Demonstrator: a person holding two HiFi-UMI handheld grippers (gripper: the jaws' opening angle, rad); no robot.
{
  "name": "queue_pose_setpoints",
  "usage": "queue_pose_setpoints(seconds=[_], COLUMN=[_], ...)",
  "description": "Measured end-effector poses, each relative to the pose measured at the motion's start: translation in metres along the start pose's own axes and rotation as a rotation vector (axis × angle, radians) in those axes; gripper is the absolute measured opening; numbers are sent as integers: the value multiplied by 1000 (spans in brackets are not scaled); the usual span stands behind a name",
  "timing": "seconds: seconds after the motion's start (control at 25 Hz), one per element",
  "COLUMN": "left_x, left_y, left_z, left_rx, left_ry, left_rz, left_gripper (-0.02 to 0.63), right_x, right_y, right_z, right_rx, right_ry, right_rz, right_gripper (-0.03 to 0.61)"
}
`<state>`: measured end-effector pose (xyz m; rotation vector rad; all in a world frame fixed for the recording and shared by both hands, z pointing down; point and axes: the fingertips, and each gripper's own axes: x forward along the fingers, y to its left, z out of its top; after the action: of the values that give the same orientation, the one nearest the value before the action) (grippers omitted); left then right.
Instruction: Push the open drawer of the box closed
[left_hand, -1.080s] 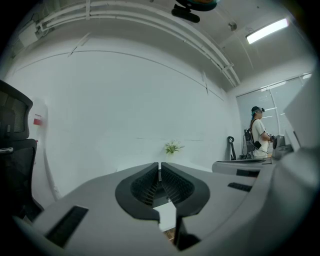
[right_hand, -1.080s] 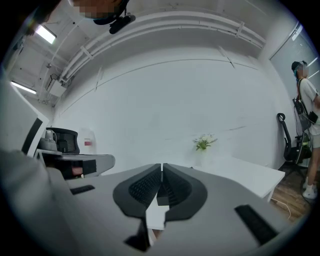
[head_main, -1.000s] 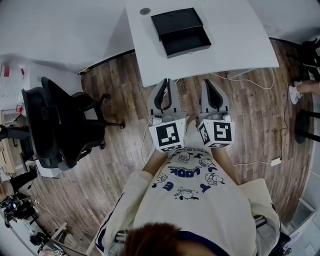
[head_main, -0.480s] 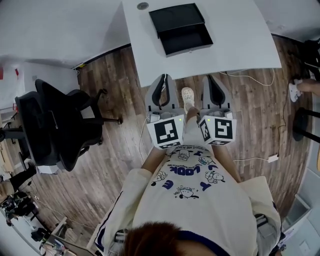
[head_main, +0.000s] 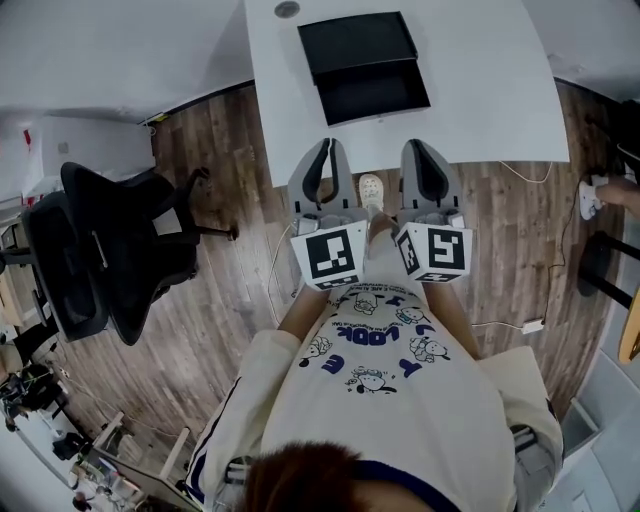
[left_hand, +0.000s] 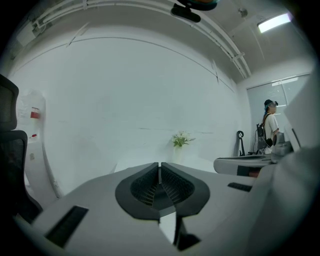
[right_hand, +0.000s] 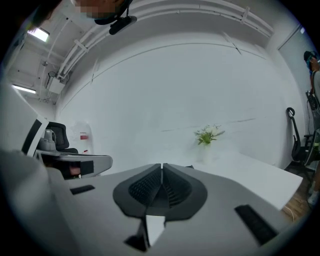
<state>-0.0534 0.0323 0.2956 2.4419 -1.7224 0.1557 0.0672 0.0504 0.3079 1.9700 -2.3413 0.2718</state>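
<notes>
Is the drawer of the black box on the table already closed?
No, in the head view the drawer sticks out in front of the black box with its inside showing.

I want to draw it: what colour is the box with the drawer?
The box is black; head view shows it best.

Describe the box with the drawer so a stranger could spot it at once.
Find the white table at the head view's top. The box lies on it, flat and black. Its open drawer juts toward the person; its only neighbour is a small round cap.
</notes>
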Motion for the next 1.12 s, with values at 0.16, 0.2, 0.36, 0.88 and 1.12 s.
queue_pose_setpoints(seconds=[0.16,0.2,0.36,0.88,1.12], left_x=[41,48,68,102,107], left_y=[-9,-10,-12,-19,-17], left_z=[-14,-18,-25,-55,-66], left_rx=[-8,-9,-9,-27,-35], left_ry=[26,32,51,85,108], left_rz=[21,26,46,138,174], left_gripper=[26,27,26,26,26], right_x=[34,41,58,88,93], right_y=[-27,-31,-39,-47,-47], right_z=[-17,-20,-24,-57,-79], right_rx=[0,1,-8,-43,-27], right_ry=[41,50,70,109,168], right_rz=[26,34,73,237,266], right_gripper=[32,32,32,34,34])
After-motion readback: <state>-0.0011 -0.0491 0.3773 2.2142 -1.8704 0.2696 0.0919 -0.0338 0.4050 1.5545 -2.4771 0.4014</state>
